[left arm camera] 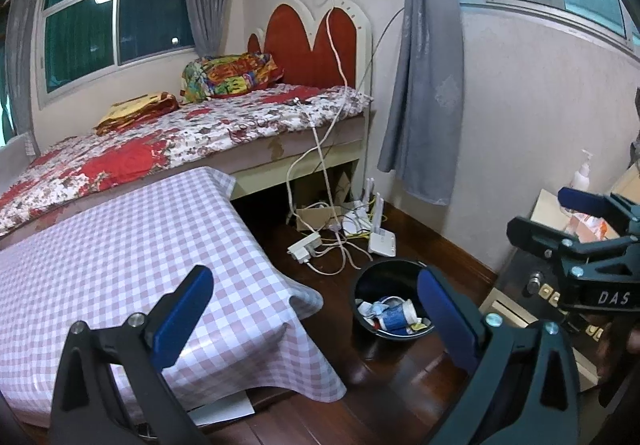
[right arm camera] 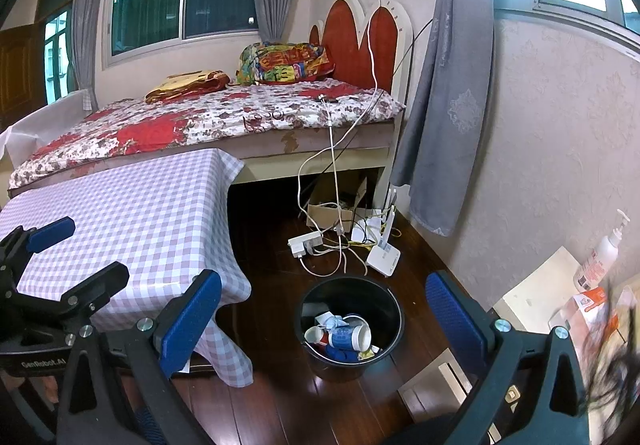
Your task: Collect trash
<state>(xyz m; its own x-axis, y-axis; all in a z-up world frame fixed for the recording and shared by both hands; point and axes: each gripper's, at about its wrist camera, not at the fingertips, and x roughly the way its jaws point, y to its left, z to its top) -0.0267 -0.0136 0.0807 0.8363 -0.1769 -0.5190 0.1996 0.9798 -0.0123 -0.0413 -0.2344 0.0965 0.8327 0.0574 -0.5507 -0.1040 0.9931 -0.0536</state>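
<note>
Hiding part of bin [left arm camera: 362, 287], left claw [left arm camera: 316, 315] spread, contents perhaps cups

A desk [right arm camera: 132, 213] covered in a pink-and-white checked cloth stands just beside a bed [right arm camera: 224, 117] with a floral quilt, a red heart-shaped headboard [right arm camera: 352, 41] and a bright patterned pillow [right arm camera: 284, 63]. On the dark wooden floor [right arm camera: 276, 397] near the bed's foot lie a white power strip [right arm camera: 305, 243], tangled cables [left arm camera: 332, 245] and a white router [right arm camera: 383, 257]. Grey curtains [right arm camera: 448, 85] hang by the windows, and a pump bottle [right arm camera: 600, 253] stands at the right.
</note>
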